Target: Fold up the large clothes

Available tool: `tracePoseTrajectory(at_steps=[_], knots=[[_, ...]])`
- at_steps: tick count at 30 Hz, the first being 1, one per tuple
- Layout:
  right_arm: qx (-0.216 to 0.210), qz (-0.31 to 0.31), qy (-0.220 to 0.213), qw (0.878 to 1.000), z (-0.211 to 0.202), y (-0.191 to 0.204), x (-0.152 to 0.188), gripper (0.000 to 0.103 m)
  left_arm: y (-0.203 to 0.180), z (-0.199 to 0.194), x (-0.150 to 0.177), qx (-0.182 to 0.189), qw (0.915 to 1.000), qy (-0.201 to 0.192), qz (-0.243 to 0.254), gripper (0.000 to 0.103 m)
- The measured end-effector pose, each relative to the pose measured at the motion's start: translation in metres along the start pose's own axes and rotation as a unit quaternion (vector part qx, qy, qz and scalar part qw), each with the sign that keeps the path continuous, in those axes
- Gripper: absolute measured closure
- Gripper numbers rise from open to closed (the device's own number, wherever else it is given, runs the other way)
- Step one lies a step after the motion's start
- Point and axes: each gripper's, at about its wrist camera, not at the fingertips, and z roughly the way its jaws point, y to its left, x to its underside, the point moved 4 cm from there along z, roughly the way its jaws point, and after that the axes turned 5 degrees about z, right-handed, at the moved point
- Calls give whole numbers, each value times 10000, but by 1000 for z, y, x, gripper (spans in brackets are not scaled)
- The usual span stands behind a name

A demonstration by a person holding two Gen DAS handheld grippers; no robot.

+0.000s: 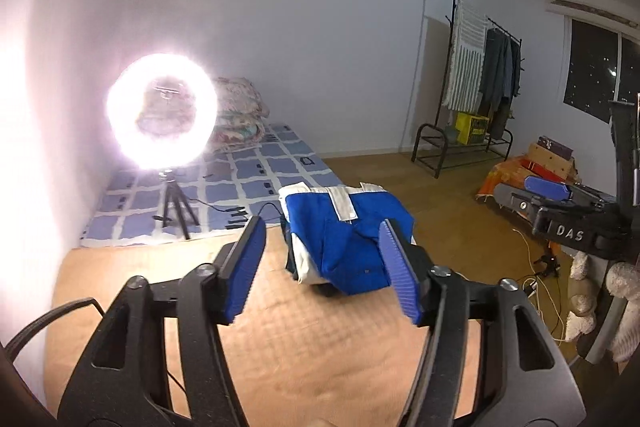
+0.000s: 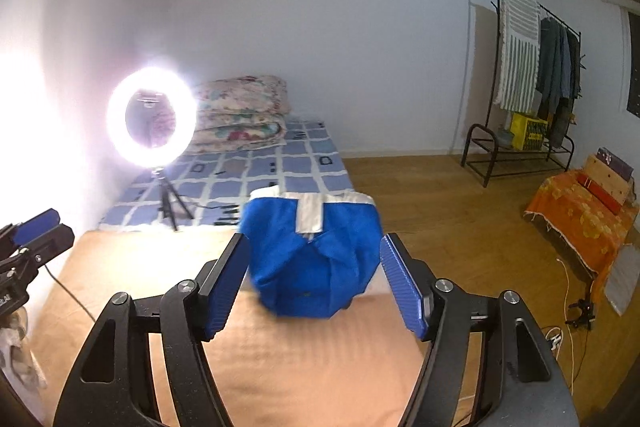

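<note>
A blue and white garment (image 1: 344,231) lies folded into a compact bundle on the tan blanket (image 1: 280,331), near its far right corner. It also shows in the right wrist view (image 2: 316,251). My left gripper (image 1: 324,267) is open and empty, held above the blanket just short of the bundle. My right gripper (image 2: 316,283) is open and empty, its blue pads (image 2: 404,287) on either side of the bundle's near end, apart from the cloth. The right gripper also shows at the right edge of the left wrist view (image 1: 548,189).
A lit ring light on a tripod (image 1: 162,111) stands on the blue checked mattress (image 1: 256,171) beyond the blanket, with folded quilts (image 2: 240,115) behind it. A clothes rack (image 1: 480,79) stands by the far wall. Orange-covered boxes (image 2: 580,211) and cables lie on the wood floor at right.
</note>
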Motion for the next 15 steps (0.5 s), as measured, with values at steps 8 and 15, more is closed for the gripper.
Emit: tracePoseTrajectory(at_steps=[8,15], knots=[[-184,45,-427,9989,-75,38,27,24,12,-101,28,-282,9987,-373,-181,33],[-228,-219,-802,9963,-129,70,49,22,6,-160,54,-402,9974,-591,42,22]])
